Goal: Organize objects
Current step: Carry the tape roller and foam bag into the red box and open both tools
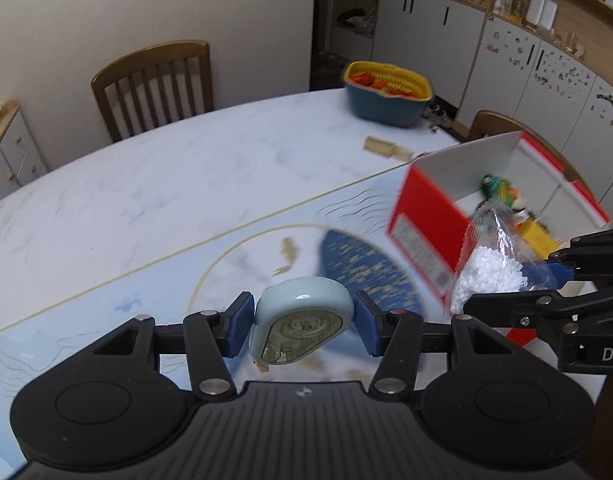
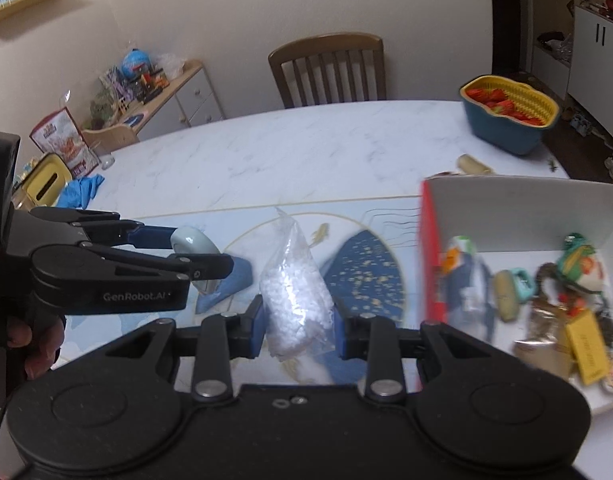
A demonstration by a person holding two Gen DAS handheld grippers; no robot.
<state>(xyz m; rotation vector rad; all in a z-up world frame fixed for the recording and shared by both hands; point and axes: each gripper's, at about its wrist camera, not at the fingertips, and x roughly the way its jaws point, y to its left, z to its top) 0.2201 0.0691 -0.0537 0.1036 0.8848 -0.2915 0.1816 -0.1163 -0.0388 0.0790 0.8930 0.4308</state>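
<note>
My left gripper [image 1: 304, 322] is shut on a pale blue rounded tape-measure-like thing [image 1: 302, 308] with a gear-patterned face, held above the patterned mat [image 1: 106, 320]. In the right wrist view the same gripper [image 2: 206, 256] and pale blue thing [image 2: 188, 242] sit at the left. My right gripper [image 2: 298, 330] is shut on a clear bag of white pellets [image 2: 294, 292], which hangs between its blue pads. That gripper [image 1: 518, 280] and bag [image 1: 486, 268] also appear at the right of the left wrist view. To the right stands an open red and white box [image 2: 526, 208] holding several small items.
A blue basket with a yellow insert [image 2: 506, 116] stands at the marble table's far right, with a small beige roll [image 2: 472, 165] near it. Blue gloves [image 2: 82, 188] and a yellow tissue box [image 2: 46, 180] lie far left. A wooden chair [image 2: 330, 68] stands behind the table. A hand [image 2: 38, 344] grips the left tool.
</note>
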